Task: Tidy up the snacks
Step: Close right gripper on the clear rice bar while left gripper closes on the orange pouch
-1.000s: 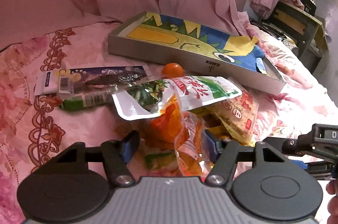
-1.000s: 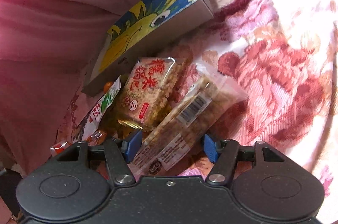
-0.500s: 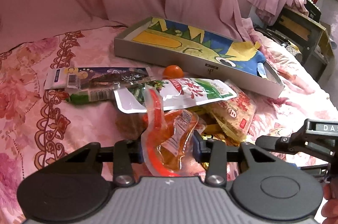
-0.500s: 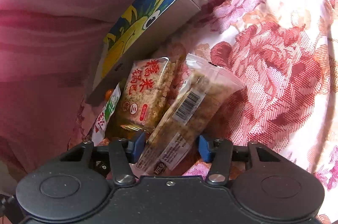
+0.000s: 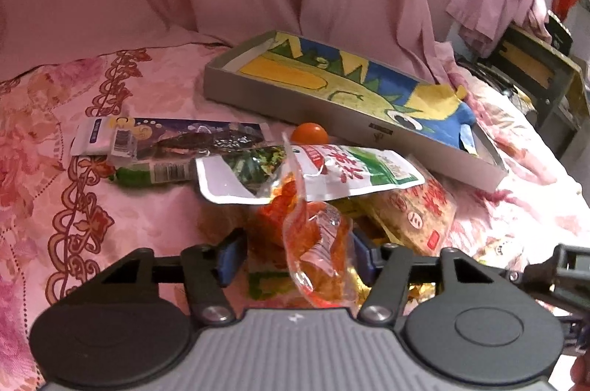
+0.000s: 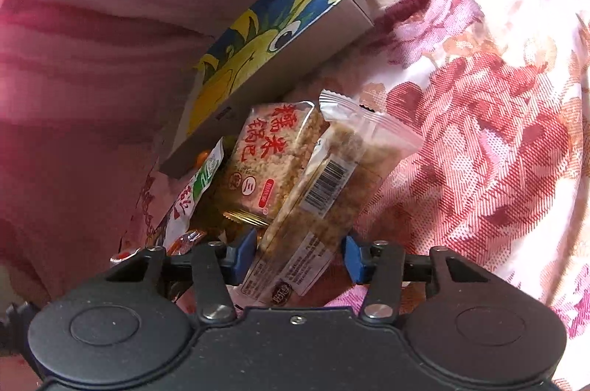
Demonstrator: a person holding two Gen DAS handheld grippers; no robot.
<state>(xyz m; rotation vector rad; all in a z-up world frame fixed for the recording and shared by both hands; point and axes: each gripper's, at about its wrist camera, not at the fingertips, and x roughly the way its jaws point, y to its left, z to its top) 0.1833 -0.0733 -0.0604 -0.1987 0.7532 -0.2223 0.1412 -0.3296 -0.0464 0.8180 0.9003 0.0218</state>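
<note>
L gripper point(image 5: 295, 252), jaws just reopened & part open, straddles an orange snack pouch point(image 5: 319, 254) w/o a clear pinch, near bed edge, its base cut off by the housing; R gripper point(image 6: 298, 256) part open around a clear rice-bar pack point(image 6: 324, 203), contact unclear, beside tray point(image 6: 280, 66).

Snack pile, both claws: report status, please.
Left claw just opening, orange packet between, loose. Right claw just closing round barcode packet, not clamped. Tray behind pile.
</note>
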